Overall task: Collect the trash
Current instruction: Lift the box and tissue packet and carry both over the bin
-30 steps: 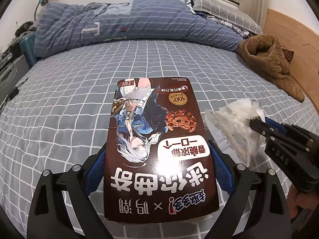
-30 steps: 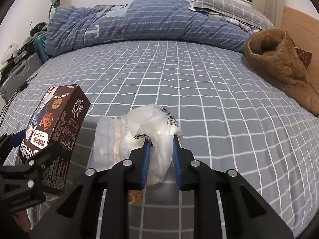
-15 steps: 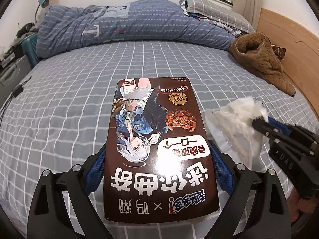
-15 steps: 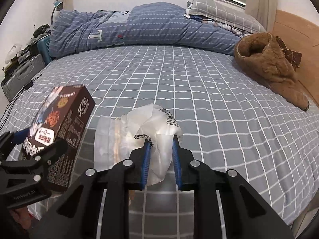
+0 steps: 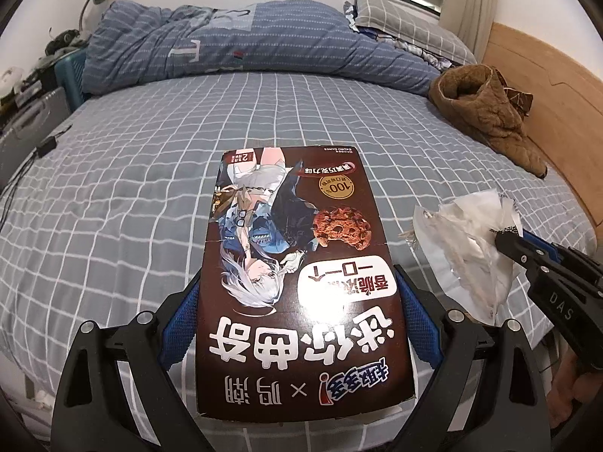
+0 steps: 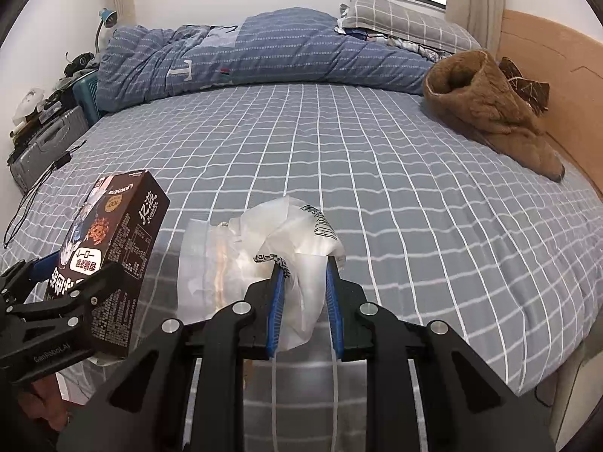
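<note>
My left gripper [image 5: 297,293] is shut on a dark brown cookie box [image 5: 301,271] with a cartoon figure and holds it above the bed. The box also shows at the left of the right wrist view [image 6: 109,256]. My right gripper [image 6: 301,275] is shut on a crumpled clear plastic wrapper [image 6: 271,248] with a barcode, held above the bed. The wrapper also shows at the right of the left wrist view [image 5: 467,248], to the right of the box.
A bed with a grey checked sheet [image 6: 377,173] lies below both grippers. A blue quilt [image 6: 245,56] and pillows lie at the far side. A brown fleece garment [image 6: 486,109] lies by the wooden headboard [image 6: 557,75]. A cable and cases sit at the left [image 6: 45,150].
Both grippers have pulled back from the bed and risen a little, each keeping its hold. The bed looks farther away and the window shows more.
</note>
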### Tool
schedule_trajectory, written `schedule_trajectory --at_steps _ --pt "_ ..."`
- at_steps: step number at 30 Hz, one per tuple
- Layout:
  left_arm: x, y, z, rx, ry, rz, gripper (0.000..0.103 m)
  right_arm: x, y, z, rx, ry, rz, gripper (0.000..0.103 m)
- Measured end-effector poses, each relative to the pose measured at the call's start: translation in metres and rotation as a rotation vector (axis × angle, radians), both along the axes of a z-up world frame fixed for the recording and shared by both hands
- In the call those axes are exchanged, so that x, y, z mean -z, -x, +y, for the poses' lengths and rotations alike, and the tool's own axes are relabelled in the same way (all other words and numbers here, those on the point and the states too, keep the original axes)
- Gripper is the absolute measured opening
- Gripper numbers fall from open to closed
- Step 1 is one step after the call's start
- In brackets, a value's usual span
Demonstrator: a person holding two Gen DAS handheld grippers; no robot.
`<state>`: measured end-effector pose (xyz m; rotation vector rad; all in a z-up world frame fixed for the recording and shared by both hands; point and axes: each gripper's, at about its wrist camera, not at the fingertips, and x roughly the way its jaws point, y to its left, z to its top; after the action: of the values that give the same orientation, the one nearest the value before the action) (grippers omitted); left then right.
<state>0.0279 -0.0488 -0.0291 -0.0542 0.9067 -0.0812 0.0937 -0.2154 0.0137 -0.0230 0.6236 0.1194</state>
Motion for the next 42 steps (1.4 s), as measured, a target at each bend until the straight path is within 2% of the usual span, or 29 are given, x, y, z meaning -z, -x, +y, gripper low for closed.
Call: schedule_trajectory --at_steps 12,19,42 --pt "-0.017 0.009 0.001 -0.012 -0.009 -0.002 0.09 0.002 0.053 0.01 -0.029 0.033 -0.017 0.02" --pt "-0.033 0.011 0.004 -0.014 -0.004 -0.017 0.09 0.002 0.081 0.005 -0.026 0.018 -0.02 0.02" --pt "-0.05 0.029 0.007 -0.022 -0.002 -0.024 0.09 0.018 0.17 -0.006 -0.021 0.008 0.014 0.02"
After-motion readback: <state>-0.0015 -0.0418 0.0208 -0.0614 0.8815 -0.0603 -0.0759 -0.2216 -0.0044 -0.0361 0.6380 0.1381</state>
